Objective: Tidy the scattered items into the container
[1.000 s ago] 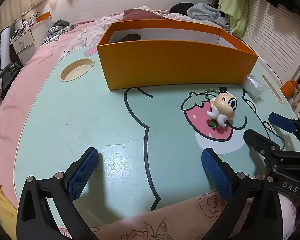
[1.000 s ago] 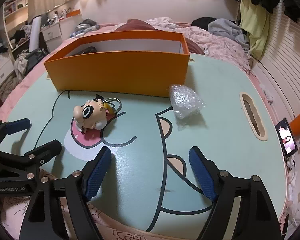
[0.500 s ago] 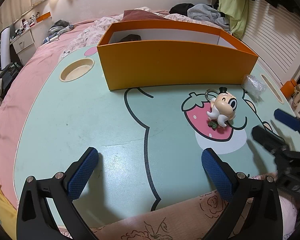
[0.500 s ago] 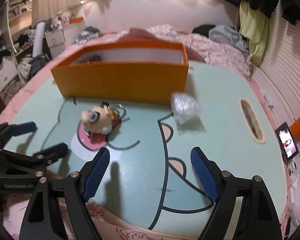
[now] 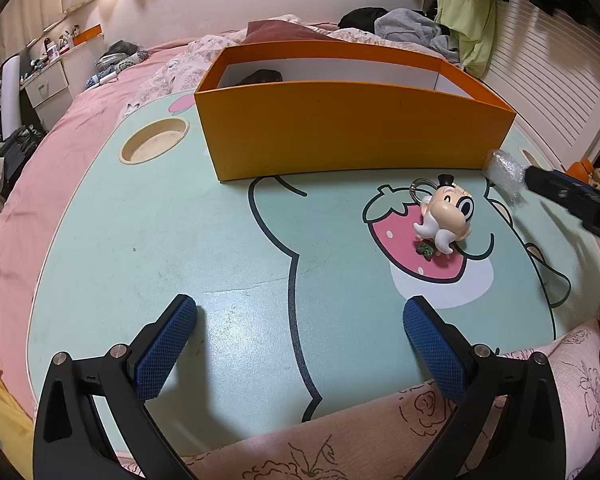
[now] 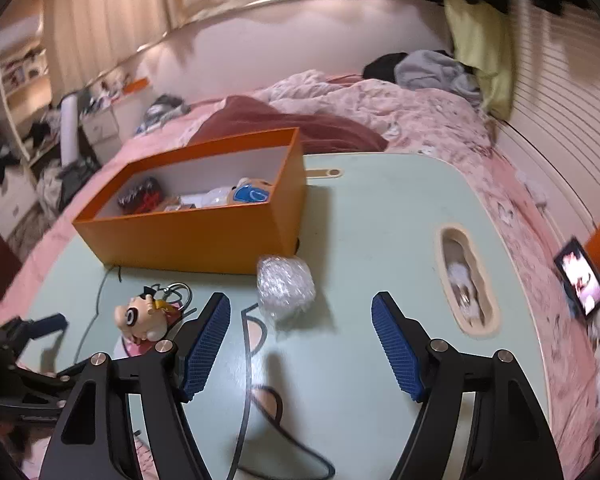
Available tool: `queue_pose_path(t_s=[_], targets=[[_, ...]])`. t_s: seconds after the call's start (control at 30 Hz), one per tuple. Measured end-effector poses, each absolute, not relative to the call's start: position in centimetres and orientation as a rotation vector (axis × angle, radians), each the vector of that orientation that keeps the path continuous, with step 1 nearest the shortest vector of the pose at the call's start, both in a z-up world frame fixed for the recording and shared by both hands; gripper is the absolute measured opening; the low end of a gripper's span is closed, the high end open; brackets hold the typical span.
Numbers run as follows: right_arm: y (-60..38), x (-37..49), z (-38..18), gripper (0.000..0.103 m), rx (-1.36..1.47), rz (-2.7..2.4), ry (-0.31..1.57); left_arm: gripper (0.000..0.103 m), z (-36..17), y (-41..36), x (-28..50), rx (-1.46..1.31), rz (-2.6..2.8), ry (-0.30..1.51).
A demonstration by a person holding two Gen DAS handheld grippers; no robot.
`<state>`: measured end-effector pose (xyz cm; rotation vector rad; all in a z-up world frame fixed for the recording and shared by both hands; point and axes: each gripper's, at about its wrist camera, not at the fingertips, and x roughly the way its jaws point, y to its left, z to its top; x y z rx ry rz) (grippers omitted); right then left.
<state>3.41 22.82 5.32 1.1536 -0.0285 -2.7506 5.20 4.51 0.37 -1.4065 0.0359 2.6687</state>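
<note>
Lap table [image 6: 380, 200], mint green with a cartoon print, lay under both claws and spread ahead of them over a pink bed [image 6: 400, 120].

Orange cardboard box [image 6: 204, 240] sat ahead and left of the right gripper [image 6: 300, 340], straight ahead of the left gripper [image 5: 300, 344], well apart from each. Already held several things: a dark red-and-black item, a blue-and-white piece, some pale bits, too small to name.

Right gripper hung spread, nothing between its blue pads; jaws had just been narrowing somewhat, though no pad touched anything. Aimed down at the bubble-wrapped bundle [image 6: 286, 286], just ahead and between the jaw tips, close beside the box's near corner.

Left gripper stood spread wide and empty low over the near table edge, with bare tabletop between its pads.

Cartoon-face keychain figure [image 5: 446, 216] lay on the strawberry print, ahead and right of the left gripper, near the right gripper's left finger [image 6: 208, 344].

Judged partly done: box partly filled, two loose items left on the table. Bundle looked like the next pick for the right claw, figure after that.
</note>
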Motion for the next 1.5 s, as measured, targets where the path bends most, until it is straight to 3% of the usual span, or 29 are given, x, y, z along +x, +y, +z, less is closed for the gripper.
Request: queue_pose_path(t_s=[0.17,0.2,0.23,0.27,0.63,1.5], targets=[[21.3,1.4,4.2,0.069,1.212,-2.74,0.129,0.103,0.4,4.4,5.2,-1.406,2.67,0.037],[21.2,1.1,3.8,0.056,1.231,-2.731,0.135,0.103,0.4,4.4,5.2,-1.406,2.669,0.037],[21.2,0.8,3.4,0.031,1.26,-2.708,0.132,0.103,0.4,4.4,5.2,-1.406,2.669,0.037],[21.3,0.7,3.1,0.03,1.279,-2.693,0.124,0.103,0.4,4.4,5.3,-1.405,2.67,0.037],[19.0,7.2,3.4,0.029,1.21,-2.647,0.032,0.103,0.3,4.3,5.3,-1.404,2.67,0.036],[17.5,7.7,2.4,0.031,1.203,-2.681,0.14,0.103,1.5,4.8,5.2,-1.328,2.663,0.1]])
